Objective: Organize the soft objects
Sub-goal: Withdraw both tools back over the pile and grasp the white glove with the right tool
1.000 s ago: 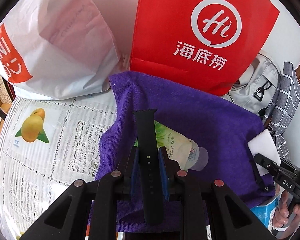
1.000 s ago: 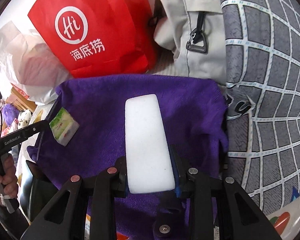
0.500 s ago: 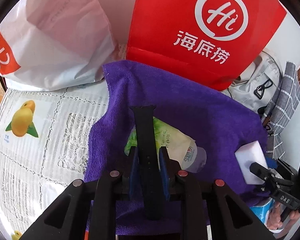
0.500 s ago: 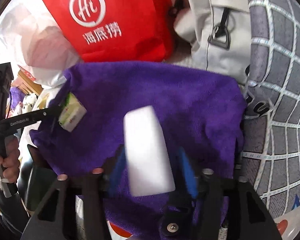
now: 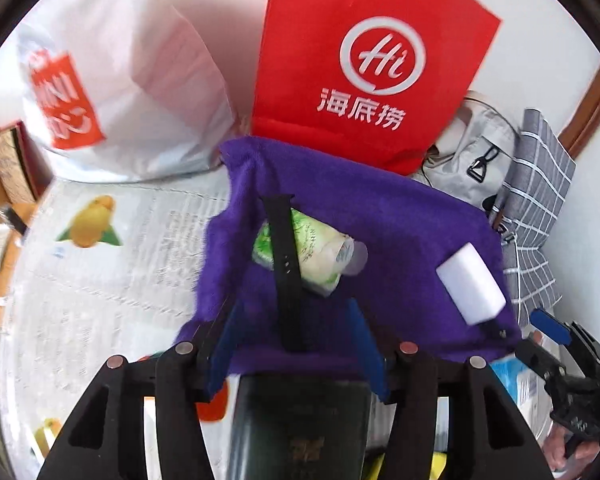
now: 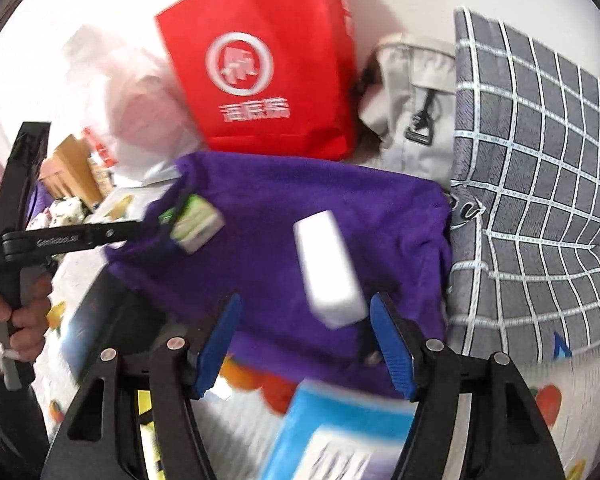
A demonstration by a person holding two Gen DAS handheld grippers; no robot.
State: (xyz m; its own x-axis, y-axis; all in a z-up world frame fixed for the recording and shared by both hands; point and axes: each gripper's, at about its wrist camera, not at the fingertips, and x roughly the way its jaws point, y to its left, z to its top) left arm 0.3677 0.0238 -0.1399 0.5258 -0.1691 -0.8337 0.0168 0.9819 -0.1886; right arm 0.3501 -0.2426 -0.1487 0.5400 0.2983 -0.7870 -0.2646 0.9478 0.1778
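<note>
- Two hand-held grippers hover over the near edge of a purple towel [image 5: 400, 232] spread on a table with a fruit-print cover [image 5: 100, 280].
- Left gripper [image 5: 296, 344]: its blue-padded fingers stand wide apart and grip nothing. A black watch strap [image 5: 286, 272] lies lengthwise between them on the towel, its near end close to the finger gap, its far end pointing away.
- Under the strap, slightly to its right, sits a green-and-white tissue pack [image 5: 312, 252] — the strap crosses over its left part.
- Right gripper [image 6: 304, 340]: fingers likewise spread wide, holding nothing. A white sponge block [image 6: 330, 268] lies on the towel between them, closer to the right finger; whether it touches that finger cannot be told through the motion blur.
- From the left camera the sponge sits near the towel's right near corner, well apart from the strap and tissue pack.
- Beyond the towel, at the far side, stands a red paper bag [image 5: 364, 68] with a white logo; a white plastic bag [image 5: 132, 92] is to its left.
- To the far right lie a grey backpack [image 6: 416, 120] and a grey checked cushion [image 6: 540, 200], the cushion touching the towel's right edge.
- Nearest the right camera, a blurred blue-and-white packet [image 6: 340, 432] lies below the towel's edge.
</note>
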